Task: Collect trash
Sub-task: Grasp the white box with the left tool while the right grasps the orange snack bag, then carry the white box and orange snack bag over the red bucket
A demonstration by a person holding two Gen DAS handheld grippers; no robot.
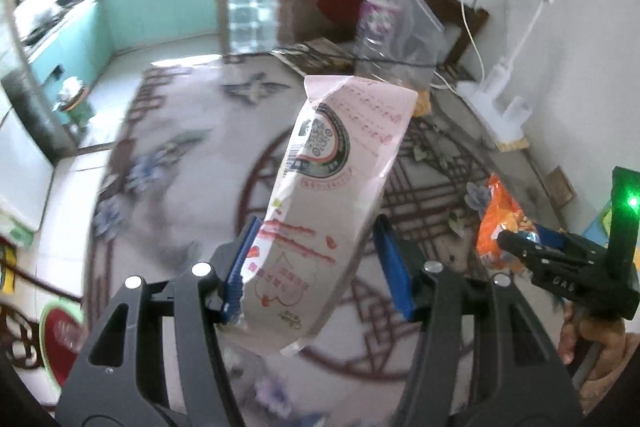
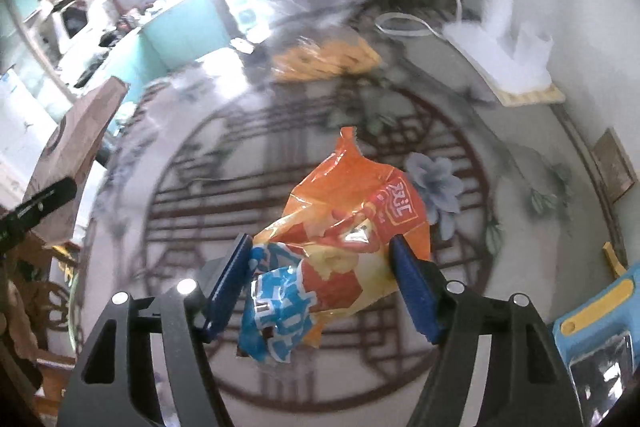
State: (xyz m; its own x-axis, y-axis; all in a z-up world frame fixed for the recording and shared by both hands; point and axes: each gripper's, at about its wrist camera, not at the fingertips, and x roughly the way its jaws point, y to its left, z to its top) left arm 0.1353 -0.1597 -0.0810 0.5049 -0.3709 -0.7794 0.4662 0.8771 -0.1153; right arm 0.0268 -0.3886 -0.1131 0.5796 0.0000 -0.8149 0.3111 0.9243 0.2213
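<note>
left wrist view:
left gripper [image 1: 316, 263]: jaws spread fairly wide, with the pink wrapper [image 1: 332, 199] standing between them.
grip state: the wrapper touches the left blue pad; a gap shows at the right pad. Cannot tell whether it is truly pinched or only resting against one pad.
pink wrapper: long flat pink-white pack with red print and a QR label. It is tilted, top end leaning far-right, and held up above the table [image 1: 180, 155].
table: round glass top with a dark red lattice pattern and blue flowers. The frame is motion-blurred.
right gripper [image 1: 516, 241]: seen at the right edge, black body with a green LED, tips buried in the orange wrapper [image 1: 498, 223].
clear plastic bag [image 1: 396, 27]: stands on the far side of the table, beyond the pink wrapper, with purple-printed contents inside.
white lamp [image 1: 508, 27]: far right, near the wall, base on the table edge.

right wrist view:
right gripper [image 2: 320, 259]: clenched on crumpled trash, both blue pads pressing the bundle.
bundle: orange wrapper [image 2: 352, 203] on top and to the right, with a blue-white wrapper [image 2: 276, 307] near-left beneath it. Both are lifted above the table [image 2: 168, 219].
yellow-orange packet [image 2: 328, 59]: lies on the far side of the table, blurred.
brown paper bag [image 2: 78, 155]: at the left edge, upright.
blue device [image 2: 592, 323]: near right corner, with yellow trim.
</note>
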